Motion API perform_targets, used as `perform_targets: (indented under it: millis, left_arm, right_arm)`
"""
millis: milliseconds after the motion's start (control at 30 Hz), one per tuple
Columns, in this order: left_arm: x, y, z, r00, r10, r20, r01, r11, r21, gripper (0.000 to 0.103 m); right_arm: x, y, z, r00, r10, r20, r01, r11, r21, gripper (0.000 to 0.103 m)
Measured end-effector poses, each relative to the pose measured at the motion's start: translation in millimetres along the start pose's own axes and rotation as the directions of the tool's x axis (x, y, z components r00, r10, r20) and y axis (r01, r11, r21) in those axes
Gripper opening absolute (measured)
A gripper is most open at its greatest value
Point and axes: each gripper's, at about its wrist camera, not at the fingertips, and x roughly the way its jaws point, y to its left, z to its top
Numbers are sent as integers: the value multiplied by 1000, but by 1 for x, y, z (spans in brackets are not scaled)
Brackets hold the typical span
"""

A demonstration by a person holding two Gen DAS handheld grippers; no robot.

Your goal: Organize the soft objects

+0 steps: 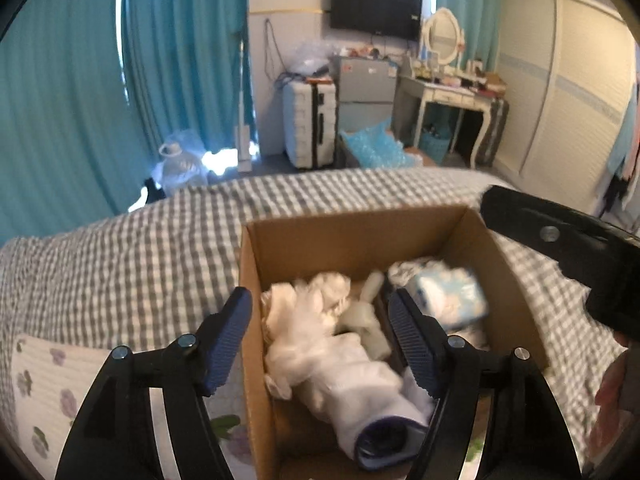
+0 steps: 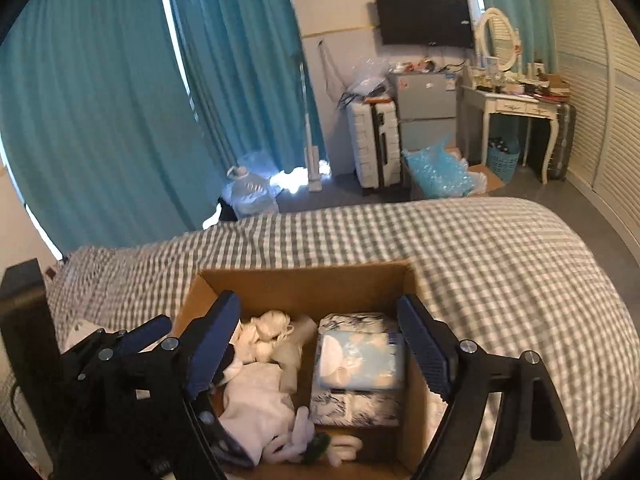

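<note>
The left gripper [image 1: 320, 340] is hanging over the open cardboard box [image 1: 360, 236] with its jaws standing well apart, pressing on nothing. Between its blue ribbed pads [image 1: 226, 344], lower down in the box, a white cloth bundle [image 1: 344, 384] is lying loose and blurred, its rolled dark-edged end pointing toward six o'clock. A pale plush toy [image 1: 368, 316] is lying just past it, toward twelve.

The right gripper [image 2: 320, 344] is likewise gaping wide over the same box [image 2: 304, 280], gripping nothing. Directly under its opening a light-blue tissue pack [image 2: 360, 360] is resting on a dark-patterned white folded cloth [image 2: 352, 406], occupying the box's three o'clock half. The white cloth [image 2: 260, 400] is filling the nine o'clock half, with the plush toy [image 2: 304, 440] sprawling along the near wall at six. In this view the left gripper [image 2: 136, 340] is showing at nine o'clock, beside the box's wall.

In the left wrist view the right gripper's black body [image 1: 560, 248] is reaching in from three o'clock, above the box's rim. The box is sitting on a grey-and-white checked bedspread [image 1: 140, 248], with a floral pillow [image 1: 44, 392] at eight o'clock.
</note>
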Motion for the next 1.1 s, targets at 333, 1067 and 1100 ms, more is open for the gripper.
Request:
perform_targets:
  millis: [333,1067,1100]
  left_arm:
    - [-158,-11,42,971,37,237,-45,999,27,72]
    - [-439,-22,-82,687,192,701,-203,977,-68,92]
    - [-434,-21,-88,691,192,697,-200,977,-70,92]
  right_arm:
    - [-162,9,42,984,-25,179,30,999,-26,84]
    - [-448,75,-58,849,17,528,79,984,-159,103]
    - [-441,72,-67,856,48,515,46,985,-169,103]
